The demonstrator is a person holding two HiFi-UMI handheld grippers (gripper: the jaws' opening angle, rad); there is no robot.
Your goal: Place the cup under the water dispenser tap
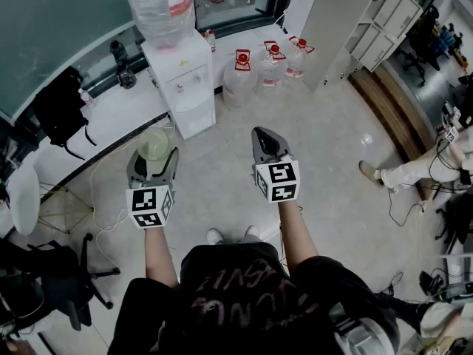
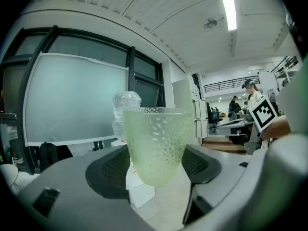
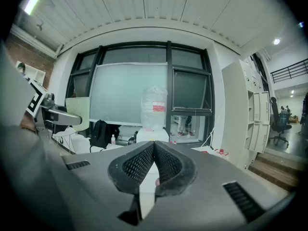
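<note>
A pale green dimpled glass cup (image 2: 157, 146) stands upright between the pads of my left gripper (image 1: 154, 157), which is shut on it; the cup (image 1: 154, 144) also shows from the head view. The white water dispenser (image 1: 181, 80) with a clear bottle (image 1: 160, 7) on top stands ahead, up and right of the cup, some way off across the floor. The dispenser (image 3: 152, 137) also shows past my right gripper (image 3: 154, 146). My right gripper (image 1: 266, 143) is shut with nothing in it, held level beside the left one.
Several spare water bottles (image 1: 267, 66) with red caps stand on the floor right of the dispenser. A black backpack (image 1: 60, 109) lies on the white ledge (image 1: 118, 109) at left. An office chair (image 1: 52, 279) is near left. A seated person's leg (image 1: 399, 172) reaches in at right. White shelving (image 1: 369, 21) at upper right.
</note>
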